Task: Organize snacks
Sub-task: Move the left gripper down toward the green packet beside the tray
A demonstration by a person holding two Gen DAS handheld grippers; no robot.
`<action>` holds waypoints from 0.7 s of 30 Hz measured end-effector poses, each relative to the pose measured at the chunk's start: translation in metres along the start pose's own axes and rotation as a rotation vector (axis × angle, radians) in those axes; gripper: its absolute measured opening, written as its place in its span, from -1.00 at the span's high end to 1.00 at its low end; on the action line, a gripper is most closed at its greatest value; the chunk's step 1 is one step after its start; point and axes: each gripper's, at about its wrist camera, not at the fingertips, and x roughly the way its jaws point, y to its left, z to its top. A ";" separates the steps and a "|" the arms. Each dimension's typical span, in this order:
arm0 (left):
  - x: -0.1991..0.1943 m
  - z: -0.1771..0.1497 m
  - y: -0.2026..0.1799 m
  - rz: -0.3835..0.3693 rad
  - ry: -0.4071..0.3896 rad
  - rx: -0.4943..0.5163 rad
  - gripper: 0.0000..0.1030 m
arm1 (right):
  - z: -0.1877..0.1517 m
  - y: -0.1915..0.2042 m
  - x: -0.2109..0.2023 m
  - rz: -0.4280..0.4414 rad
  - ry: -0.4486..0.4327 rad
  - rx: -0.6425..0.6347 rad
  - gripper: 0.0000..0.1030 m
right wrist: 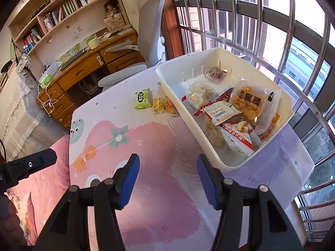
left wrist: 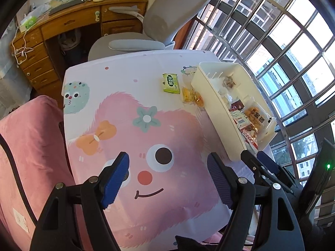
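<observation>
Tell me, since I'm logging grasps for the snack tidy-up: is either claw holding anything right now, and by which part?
Nothing is held. The left claw and right claw both stand open over the table, nothing between their pads.

One white bin [right wrist: 209, 138] on the bench [right wrist: 146, 188], one green snack packet [right wrist: 143, 99] outside it, two yellow-orange wrapped snacks [right wrist: 164, 105] beside the bin, roughly eight packets [right wrist: 251, 102] piled inside, exact count unclear
</observation>
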 end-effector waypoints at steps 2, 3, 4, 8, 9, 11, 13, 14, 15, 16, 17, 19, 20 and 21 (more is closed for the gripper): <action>0.003 0.008 0.004 -0.010 0.008 -0.012 -0.47 | 0.001 0.005 0.002 -0.015 -0.013 -0.004 -0.11; 0.005 0.011 0.005 -0.010 0.010 -0.016 -0.47 | 0.001 0.007 0.004 -0.025 -0.016 -0.012 -0.11; 0.008 0.015 0.007 -0.008 0.011 -0.022 -0.47 | 0.001 0.010 0.007 -0.039 -0.017 -0.023 -0.11; 0.022 0.031 0.011 0.022 0.021 -0.025 -0.47 | 0.002 0.020 0.021 -0.056 -0.019 -0.051 -0.11; 0.025 0.034 0.012 0.026 0.025 -0.027 -0.47 | 0.003 0.023 0.026 -0.065 -0.024 -0.063 -0.11; 0.035 0.043 0.014 0.038 0.036 -0.029 -0.47 | 0.004 0.029 0.034 -0.076 -0.034 -0.089 -0.11; 0.045 0.053 0.016 0.051 0.046 -0.028 -0.47 | 0.005 0.035 0.044 -0.086 -0.047 -0.118 -0.11; 0.050 0.058 0.017 0.056 0.050 -0.028 -0.47 | 0.006 0.038 0.049 -0.092 -0.051 -0.134 -0.11; 0.057 0.065 0.018 0.064 0.060 -0.028 -0.47 | 0.007 0.042 0.058 -0.107 -0.051 -0.158 -0.10; 0.062 0.070 0.018 0.066 0.067 -0.028 -0.47 | 0.007 0.045 0.062 -0.115 -0.049 -0.170 -0.10; 0.069 0.077 0.018 0.068 0.073 -0.026 -0.47 | 0.008 0.048 0.071 -0.120 -0.045 -0.184 -0.08; 0.082 0.089 0.019 0.080 0.086 -0.024 -0.47 | 0.010 0.053 0.085 -0.148 -0.037 -0.212 -0.05; 0.088 0.094 0.020 0.088 0.092 -0.023 -0.47 | 0.011 0.054 0.090 -0.165 -0.036 -0.224 0.01; 0.098 0.102 0.020 0.101 0.101 -0.019 -0.47 | 0.012 0.056 0.097 -0.183 -0.038 -0.244 0.03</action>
